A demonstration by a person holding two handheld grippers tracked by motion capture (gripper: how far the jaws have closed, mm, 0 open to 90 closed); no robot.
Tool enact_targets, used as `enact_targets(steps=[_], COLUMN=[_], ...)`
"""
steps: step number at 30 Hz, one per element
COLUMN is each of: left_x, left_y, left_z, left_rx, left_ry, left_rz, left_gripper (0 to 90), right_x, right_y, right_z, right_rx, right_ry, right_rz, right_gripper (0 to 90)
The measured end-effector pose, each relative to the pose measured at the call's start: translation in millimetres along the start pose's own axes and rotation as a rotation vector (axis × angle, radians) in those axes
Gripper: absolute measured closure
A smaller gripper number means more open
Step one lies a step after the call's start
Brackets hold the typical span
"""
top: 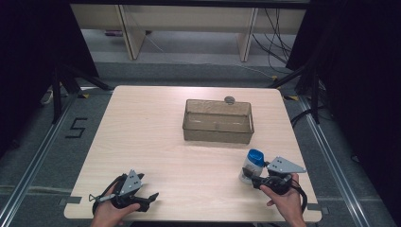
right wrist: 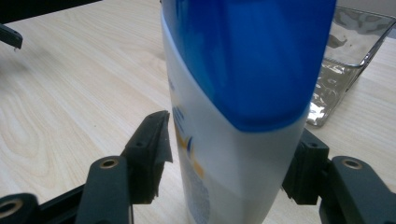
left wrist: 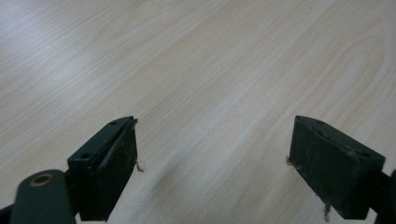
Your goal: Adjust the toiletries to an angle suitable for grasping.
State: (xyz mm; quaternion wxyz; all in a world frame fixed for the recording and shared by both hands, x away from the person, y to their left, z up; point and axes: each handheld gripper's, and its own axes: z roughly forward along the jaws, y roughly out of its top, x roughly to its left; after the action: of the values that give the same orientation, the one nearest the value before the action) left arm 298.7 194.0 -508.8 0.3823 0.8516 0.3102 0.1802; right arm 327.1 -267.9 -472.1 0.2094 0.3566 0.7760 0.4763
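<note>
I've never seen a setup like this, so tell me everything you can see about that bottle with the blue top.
The bottle is white plastic with a large blue cap and yellow-orange print on its side. It stands upright on the pale wooden table, near the right front, in front of the clear bin. The right gripper has its black jaws on either side of the lower body; whether they press it yet isn't clear.

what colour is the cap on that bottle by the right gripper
Blue, on a white bottle; the cap shows best in the right gripper view.

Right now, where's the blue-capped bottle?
In the high view, the bottle stands near the table's front right, between the right gripper's jaws, in front of the clear bin.
</note>
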Motion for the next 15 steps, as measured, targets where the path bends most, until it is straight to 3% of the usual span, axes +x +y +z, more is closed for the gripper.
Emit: enact_targets(steps=[5,6,11,15], left_x=[0.8,-0.2,0.9,0.7], left_y=[0.1,0.0,-0.4,-0.3], left_z=[0.2,0.0,1.4,0.8], left_rx=[0.006,-0.001,-0.001,-0.003], left_ry=[0.006,0.002,0.020,0.017], left_rz=[0.008,0.000,0.004,-0.003], left_gripper=[15.0,15.0,15.0,15.0], right_x=[-0.2,-2.2,-0.6,-1.1], right_y=[0.4,0.8,0.7,1.4], right_z=[0.9,1.9,2.0,1.8], right_rx=[0.003,-0.008,0.003,-0.007], right_ry=[0.010,0.009,0.028,0.016], right_rz=[0.012,-0.011,0.028,-0.008], right_gripper=[46.5,47.9,51.6,52.7])
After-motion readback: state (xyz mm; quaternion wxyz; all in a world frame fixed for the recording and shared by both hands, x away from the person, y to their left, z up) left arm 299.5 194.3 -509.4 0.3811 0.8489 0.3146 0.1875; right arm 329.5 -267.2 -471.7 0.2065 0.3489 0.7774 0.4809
